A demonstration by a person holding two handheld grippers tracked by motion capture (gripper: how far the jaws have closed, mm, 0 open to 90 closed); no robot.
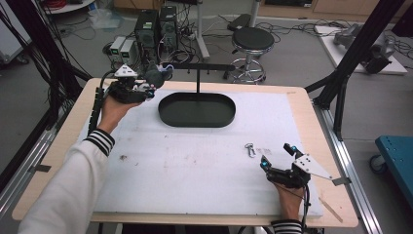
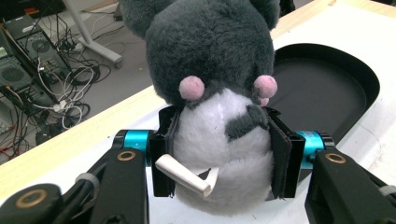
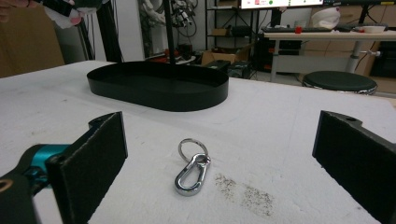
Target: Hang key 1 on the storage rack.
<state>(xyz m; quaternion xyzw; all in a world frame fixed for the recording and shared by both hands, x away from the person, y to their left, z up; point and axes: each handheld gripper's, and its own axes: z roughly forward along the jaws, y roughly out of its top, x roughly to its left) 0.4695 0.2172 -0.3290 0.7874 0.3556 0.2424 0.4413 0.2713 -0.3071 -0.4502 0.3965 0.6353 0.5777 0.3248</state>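
My left gripper (image 1: 151, 83) is shut on a grey and white plush toy (image 2: 215, 93), its pads (image 2: 282, 154) squeezing the toy's white belly; a small white tag (image 2: 187, 177) hangs from the toy. In the high view the plush toy (image 1: 157, 74) is held in the air at the table's far left, just left of the black oval tray (image 1: 197, 110). My right gripper (image 1: 278, 155) rests low on the white mat near the front right, jaws wide apart. A silver carabiner with a key ring (image 3: 191, 170) lies on the mat between and ahead of its jaws; the carabiner (image 1: 250, 149) sits left of that gripper.
A black T-shaped stand (image 1: 198, 73) rises from the tray's far side. The white foam mat (image 1: 195, 161) covers most of the wooden table (image 1: 311, 122). Dark smudges (image 3: 247, 193) mark the mat near the carabiner. A stool (image 1: 252, 41) and computers stand beyond the table.
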